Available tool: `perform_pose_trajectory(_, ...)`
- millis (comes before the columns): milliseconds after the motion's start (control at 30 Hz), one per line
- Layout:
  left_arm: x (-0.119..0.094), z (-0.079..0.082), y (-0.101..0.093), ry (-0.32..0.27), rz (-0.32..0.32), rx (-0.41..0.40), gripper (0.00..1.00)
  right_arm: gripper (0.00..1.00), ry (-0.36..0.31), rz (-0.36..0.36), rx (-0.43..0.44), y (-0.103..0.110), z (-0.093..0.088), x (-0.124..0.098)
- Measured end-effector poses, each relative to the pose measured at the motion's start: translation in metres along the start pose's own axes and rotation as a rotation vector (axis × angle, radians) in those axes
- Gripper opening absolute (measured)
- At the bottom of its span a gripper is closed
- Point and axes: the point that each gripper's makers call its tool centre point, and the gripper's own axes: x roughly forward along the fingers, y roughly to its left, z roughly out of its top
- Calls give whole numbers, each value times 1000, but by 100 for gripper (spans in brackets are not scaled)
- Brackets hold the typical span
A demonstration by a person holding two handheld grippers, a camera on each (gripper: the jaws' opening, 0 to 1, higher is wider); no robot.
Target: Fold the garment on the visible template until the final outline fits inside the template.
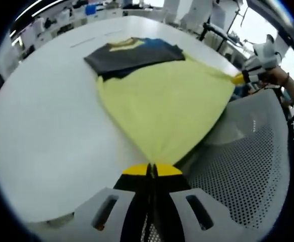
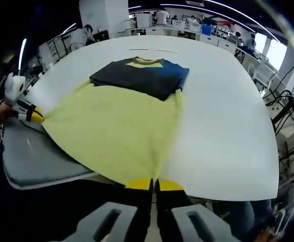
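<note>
A T-shirt with a yellow body (image 1: 164, 103) and a dark grey and blue top part (image 1: 131, 54) lies on a white table (image 1: 51, 116), stretched off the near edge. My left gripper (image 1: 152, 170) is shut on one bottom corner of the shirt. My right gripper (image 2: 154, 184) is shut on the other bottom corner; its yellow-tipped jaws appear at the right of the left gripper view (image 1: 241, 77). In the right gripper view the yellow body (image 2: 116, 131) fans out toward the dark top (image 2: 141, 73), and the left gripper (image 2: 36, 115) pinches the far corner.
A grey mesh office chair (image 1: 247, 156) stands under the hanging hem, seen as a grey seat (image 2: 36, 156) in the right gripper view. A person's hand (image 1: 280, 78) holds the right gripper. Desks and equipment line the room behind the table (image 2: 227, 111).
</note>
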Motion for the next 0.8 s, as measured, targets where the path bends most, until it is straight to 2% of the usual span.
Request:
perform_pose_trajectory(200,-9,-6,-8,-2,-13,-35,0,0,6,4,-4,4,-4,-9)
perform_pose_trajectory(333,-16,-2,-10,-8,-15,-45,0,0,-5,-8,-6,6,-1,-17)
perform_pose_trajectory(600,-33,25,-2,-58,8,-59,0,0,-68,-15,-14,0,24,-29)
perform_pose_trajectory(800,-43,47,6,-98,31,-32,0,0,-107,-22,-41,-4,45,-37)
